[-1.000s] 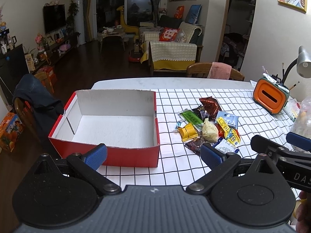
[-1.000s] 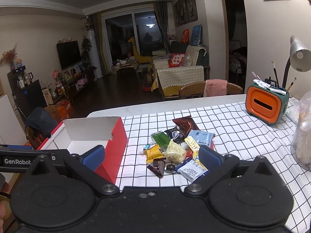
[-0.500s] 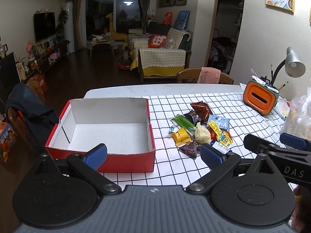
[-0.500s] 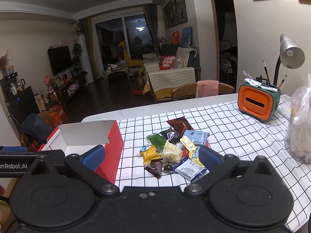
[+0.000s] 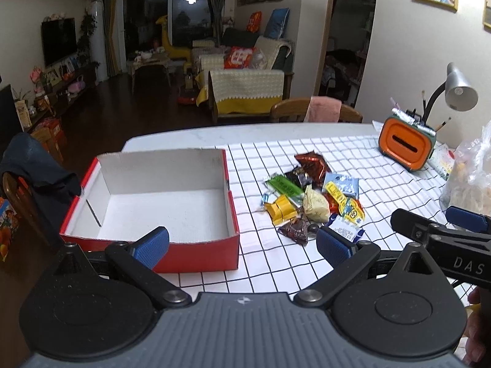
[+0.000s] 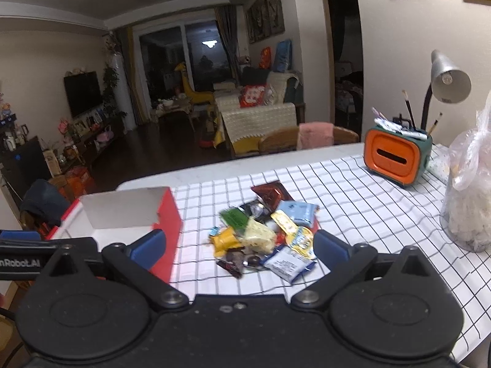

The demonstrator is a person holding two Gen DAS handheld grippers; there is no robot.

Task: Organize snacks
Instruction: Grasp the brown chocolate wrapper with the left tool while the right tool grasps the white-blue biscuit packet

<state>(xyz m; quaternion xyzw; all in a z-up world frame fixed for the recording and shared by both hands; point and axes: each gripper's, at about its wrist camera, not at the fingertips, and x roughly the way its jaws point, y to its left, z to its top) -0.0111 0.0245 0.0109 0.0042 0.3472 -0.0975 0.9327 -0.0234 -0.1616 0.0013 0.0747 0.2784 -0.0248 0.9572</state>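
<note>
Right wrist view: right hand-held gripper (image 6: 239,243) spread wide, empty, now nearer snack pile (image 6: 265,234); red box (image 5: 150,202) unfilled.

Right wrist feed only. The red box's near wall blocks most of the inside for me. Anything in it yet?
Observer: Nothing. The left wrist view looks straight into the red box, and its white floor is bare.
Operator: Left gripper carrying anything?
Observer: No. The left gripper is open, with nothing between its fingers.
Operator: The snack pile is blurred here. What's at its near edge?
Observer: It's sharp in the left view: a dark brown triangular packet and a white-and-blue sachet lie nearest.
</note>
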